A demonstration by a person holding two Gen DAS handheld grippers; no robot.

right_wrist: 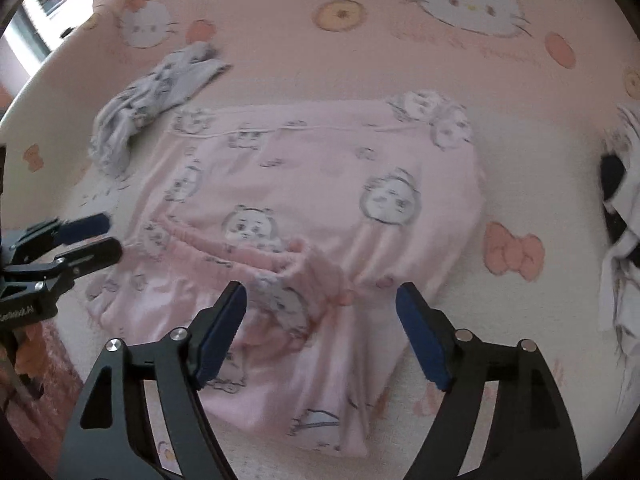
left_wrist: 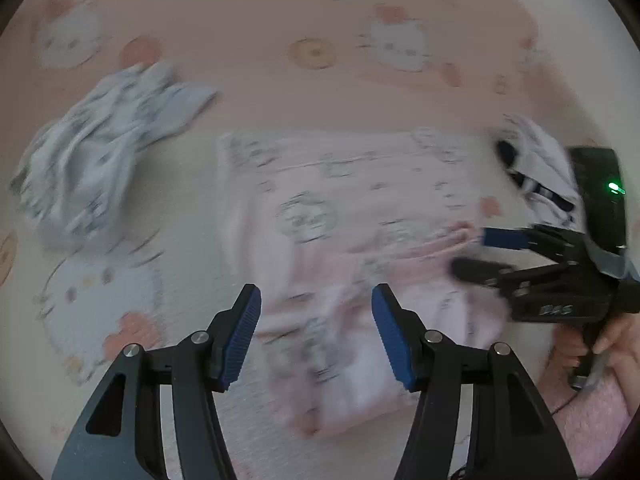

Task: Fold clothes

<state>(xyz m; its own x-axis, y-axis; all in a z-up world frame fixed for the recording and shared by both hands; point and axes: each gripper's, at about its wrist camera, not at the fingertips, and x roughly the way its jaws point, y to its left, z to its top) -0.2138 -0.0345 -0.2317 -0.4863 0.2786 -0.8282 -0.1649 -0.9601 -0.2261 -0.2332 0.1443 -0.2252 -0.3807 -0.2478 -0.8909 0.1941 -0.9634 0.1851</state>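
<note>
Right wrist view is showing both tongs, right (right_wrist: 320,334) & left (right_wrist: 102,236), hovering spread over the part-folded pink garment (right_wrist: 320,184), prob. lining up another fold; next needing an edge pinch

Bed sheet (right_wrist: 280,8), pink, cat-face print. On it: pink garment (right_wrist: 320,208) centre, crumpled grey garment (right_wrist: 140,112) left, white-and-dark garment (right_wrist: 620,220) right.

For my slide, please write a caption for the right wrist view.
Open right gripper above pink pajamas on a cartoon-cat sheet, grey garment beside.
</note>
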